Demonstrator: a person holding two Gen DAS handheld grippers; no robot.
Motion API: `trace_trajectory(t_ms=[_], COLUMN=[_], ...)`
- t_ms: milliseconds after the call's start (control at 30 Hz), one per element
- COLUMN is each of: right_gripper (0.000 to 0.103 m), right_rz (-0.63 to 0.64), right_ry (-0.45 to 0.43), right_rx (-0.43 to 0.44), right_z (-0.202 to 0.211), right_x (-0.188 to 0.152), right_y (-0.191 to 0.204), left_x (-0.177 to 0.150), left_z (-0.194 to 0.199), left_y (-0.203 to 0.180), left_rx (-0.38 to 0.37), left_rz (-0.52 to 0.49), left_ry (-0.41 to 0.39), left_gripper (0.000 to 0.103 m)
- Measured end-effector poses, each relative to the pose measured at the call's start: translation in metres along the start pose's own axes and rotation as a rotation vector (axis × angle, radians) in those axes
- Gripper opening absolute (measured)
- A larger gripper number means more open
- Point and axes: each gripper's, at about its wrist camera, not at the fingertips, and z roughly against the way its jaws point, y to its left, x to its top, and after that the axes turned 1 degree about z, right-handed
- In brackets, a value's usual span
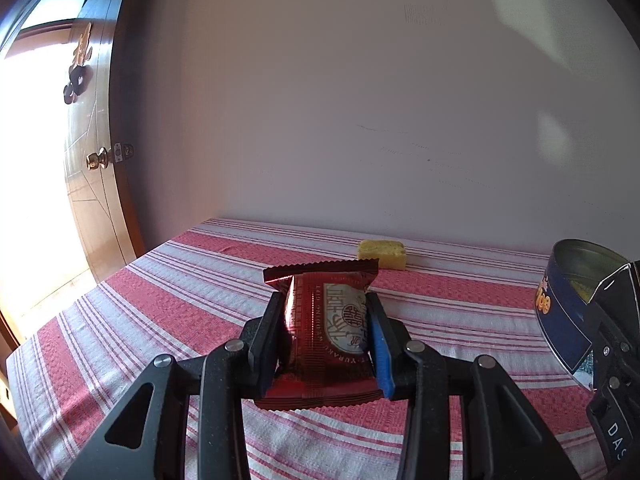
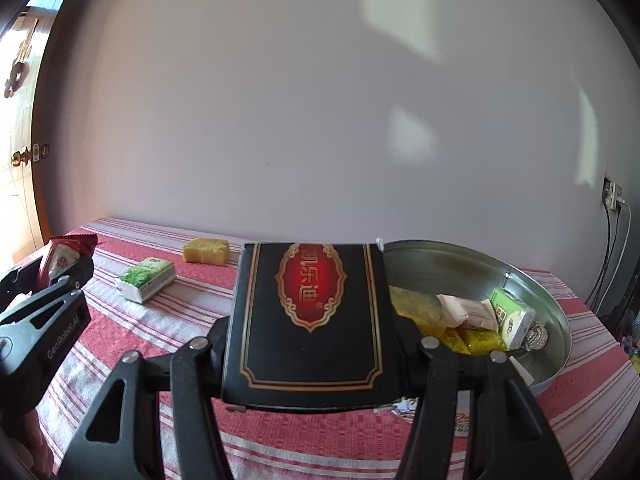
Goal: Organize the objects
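Note:
My left gripper [image 1: 325,308] is shut on a dark red snack packet [image 1: 320,344], held above the striped cloth. In the right wrist view the same packet [image 2: 60,254] shows at the far left, in the left gripper [image 2: 52,280]. My right gripper [image 2: 312,332] is shut on a flat black box with a red and gold emblem [image 2: 310,284]. To the right of the box stands a round metal tin [image 2: 532,292] holding several small packets. A green tissue pack [image 2: 146,280] and a yellow sponge-like block [image 2: 206,251] lie on the cloth further back.
A red and white striped cloth [image 1: 160,300] covers the table, which meets a pale wall at the back. A wooden door with a brass knob [image 1: 98,159] stands at the left. The tin's blue side [image 1: 560,320] is at the right. Cables hang from a wall socket [image 2: 612,196].

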Motion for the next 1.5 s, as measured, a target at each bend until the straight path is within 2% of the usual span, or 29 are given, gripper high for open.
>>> trace_trajectory(t_ms=[300, 500, 733, 933, 1233, 1500], right_gripper=[0.058, 0.058, 0.058, 0.058, 0.058, 0.059], right_rz=[0.016, 0.046, 0.062, 0.034, -0.023, -0.094], right_ry=[-0.013, -0.044, -0.064, -0.079, -0.097, -0.068], right_rx=[-0.010, -0.006, 0.002, 0.022, -0.051, -0.173], right_z=[0.007, 0.013, 0.016, 0.018, 0.015, -0.005], right_x=[-0.005, -0.008, -0.009, -0.007, -0.002, 0.004], right_y=[-0.030, -0.042, -0.056, -0.075, -0.112, -0.156], left_x=[-0.004, -0.007, -0.007, -0.005, 0.009, 0.016], left_z=[0.011, 0.017, 0.021, 0.030, 0.042, 0.045], left_y=[-0.030, -0.043, -0.057, -0.084, -0.133, -0.181], left_rx=[-0.053, -0.164, -0.218, -0.250, -0.304, -0.369], left_rz=[-0.032, -0.002, 0.006, -0.022, -0.077, -0.110], left_ry=[-0.004, 0.017, 0.014, 0.005, -0.045, -0.051], left_gripper=[0.042, 0.042, 0.042, 0.042, 0.041, 0.041])
